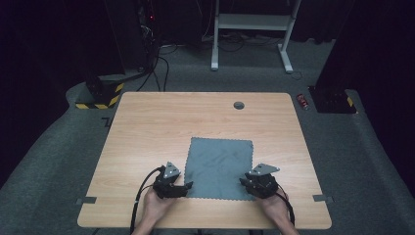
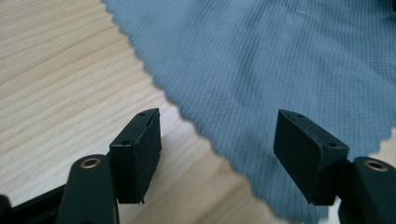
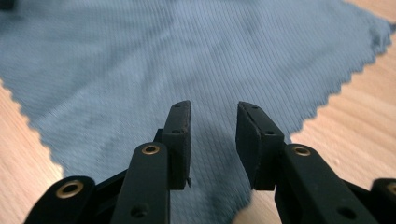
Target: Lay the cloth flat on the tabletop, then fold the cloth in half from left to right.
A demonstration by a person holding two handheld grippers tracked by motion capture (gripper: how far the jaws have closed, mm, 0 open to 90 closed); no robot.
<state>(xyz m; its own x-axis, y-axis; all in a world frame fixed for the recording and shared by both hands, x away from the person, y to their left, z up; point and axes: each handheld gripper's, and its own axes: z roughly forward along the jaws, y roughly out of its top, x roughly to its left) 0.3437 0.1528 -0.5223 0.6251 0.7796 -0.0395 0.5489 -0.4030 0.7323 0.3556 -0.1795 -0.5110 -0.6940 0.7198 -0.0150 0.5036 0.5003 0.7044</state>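
A grey-blue cloth point(image 1: 219, 168) with scalloped edges lies flat on the wooden table point(image 1: 156, 127), near its front edge. My left gripper point(image 1: 189, 186) sits at the cloth's near left corner. In the left gripper view its jaws stand wide open point(image 2: 219, 140), straddling the cloth point(image 2: 280, 60) edge low over the wood. My right gripper point(image 1: 243, 182) is at the near right corner. In the right gripper view it is open point(image 3: 212, 126) with a narrow gap, just above the cloth point(image 3: 163, 56), with nothing pinched.
A round cable hole point(image 1: 239, 105) is set near the table's far edge. Tape strips point(image 1: 86, 200) point(image 1: 323, 198) mark the front corners. On the carpet beyond are a yellow-black striped base point(image 1: 100, 98), a small red object point(image 1: 303, 101) and a white desk frame point(image 1: 249, 24).
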